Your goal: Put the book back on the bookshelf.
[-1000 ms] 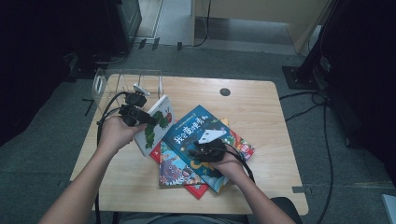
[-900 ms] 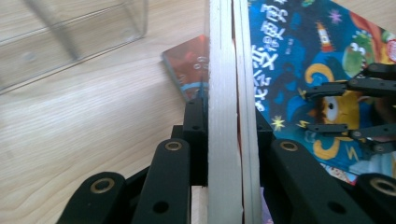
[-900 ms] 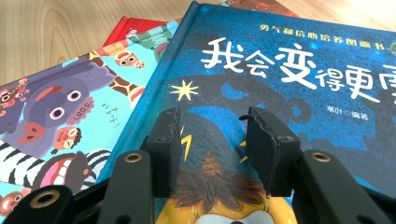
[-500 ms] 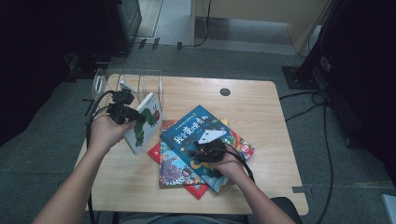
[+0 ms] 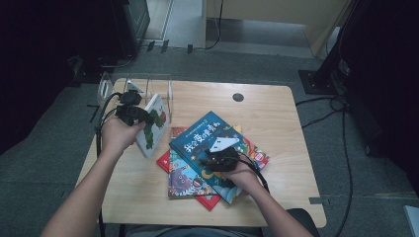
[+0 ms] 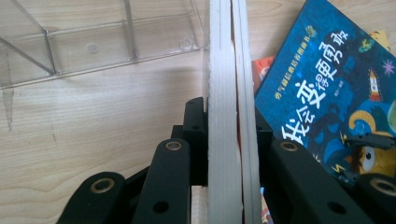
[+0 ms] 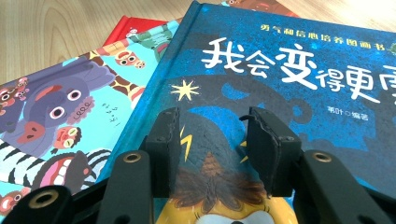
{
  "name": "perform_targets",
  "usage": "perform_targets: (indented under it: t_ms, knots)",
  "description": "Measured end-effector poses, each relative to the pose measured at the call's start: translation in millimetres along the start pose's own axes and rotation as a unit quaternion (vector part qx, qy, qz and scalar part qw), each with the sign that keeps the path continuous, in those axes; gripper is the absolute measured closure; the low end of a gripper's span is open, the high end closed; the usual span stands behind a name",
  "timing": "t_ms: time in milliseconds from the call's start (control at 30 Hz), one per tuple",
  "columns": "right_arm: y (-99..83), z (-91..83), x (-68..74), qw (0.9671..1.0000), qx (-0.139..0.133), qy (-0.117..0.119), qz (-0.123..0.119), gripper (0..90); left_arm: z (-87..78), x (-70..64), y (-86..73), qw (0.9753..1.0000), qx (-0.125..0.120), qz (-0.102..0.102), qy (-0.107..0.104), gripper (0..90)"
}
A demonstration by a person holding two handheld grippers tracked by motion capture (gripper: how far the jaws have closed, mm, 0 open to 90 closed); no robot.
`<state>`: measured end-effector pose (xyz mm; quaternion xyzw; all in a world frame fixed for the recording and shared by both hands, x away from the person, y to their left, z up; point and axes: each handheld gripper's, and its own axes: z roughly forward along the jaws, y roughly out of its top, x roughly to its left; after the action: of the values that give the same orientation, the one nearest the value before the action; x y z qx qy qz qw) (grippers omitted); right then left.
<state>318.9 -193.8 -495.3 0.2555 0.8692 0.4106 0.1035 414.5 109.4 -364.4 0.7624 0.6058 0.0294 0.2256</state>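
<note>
My left gripper (image 5: 136,114) is shut on a thin white picture book (image 5: 154,124) with a green figure on its cover, held up on edge over the table's left side. In the left gripper view the book's white page edges (image 6: 225,84) run straight up between the jaws of my left gripper (image 6: 229,135). My right gripper (image 5: 217,159) rests open on the blue book (image 5: 202,138) that tops the stack. In the right gripper view my right gripper (image 7: 212,140) has nothing between its jaws above the blue book's cover (image 7: 289,70).
A clear plastic rack (image 5: 148,85) with upright dividers (image 6: 93,46) stands at the back left, just beyond the held book. Under the blue book lie a purple-and-teal book (image 7: 60,116) and a red one (image 5: 210,201). A round hole (image 5: 238,97) marks the wooden table (image 5: 276,123).
My left gripper carried the white book off the stack to the left and tipped it more upright, closer to the clear rack. The right gripper stayed on the blue book.
</note>
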Motion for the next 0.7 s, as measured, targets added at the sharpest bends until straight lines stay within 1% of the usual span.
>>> perform_targets:
  t_ms: [67,133,167,233,300,400,500,600,633,700]
  knots:
    - [0.0,-0.1,0.2,1.0,0.001,-0.001,0.0,54.9,1.9,-1.9,5.6,0.9999,-0.003,-0.009,0.004,77.3]
    - [0.0,0.0,0.1,1.0,0.0,0.0,0.0,54.9,2.8,-3.4,9.3,0.9999,-0.003,-0.01,0.009,77.3]
    - [0.0,-0.1,0.2,1.0,0.001,0.0,0.0,54.9,3.4,-4.2,12.4,0.9997,-0.006,-0.017,0.013,77.3]
    - [0.0,-0.1,0.2,1.0,0.001,-0.001,-0.001,54.9,4.5,-5.1,16.7,0.9995,-0.007,-0.023,0.02,77.4]
    - [0.0,-0.1,0.3,1.0,0.001,-0.001,0.0,54.9,6.9,-5.6,21.9,0.999,-0.01,-0.035,0.025,77.4]
    - [0.0,0.1,0.2,1.0,0.0,-0.001,0.0,54.9,10.7,-4.7,27.6,0.9984,-0.012,-0.05,0.025,77.4]
    - [0.0,0.2,0.3,1.0,0.0,0.0,0.0,54.9,15.0,-4.8,33.4,0.9976,-0.016,-0.059,0.031,77.4]
    - [0.2,0.4,0.4,1.0,0.0,-0.001,0.002,54.9,17.8,-1.9,38.8,0.9968,-0.016,-0.075,0.019,77.3]
    - [0.2,0.5,0.4,1.0,0.0,-0.001,0.002,54.9,18.4,-1.3,40.6,0.9966,-0.018,-0.078,0.017,77.4]
    - [0.3,0.6,0.5,1.0,-0.001,-0.001,0.002,54.9,18.8,-1.7,44.4,0.9966,-0.021,-0.076,0.023,77.3]
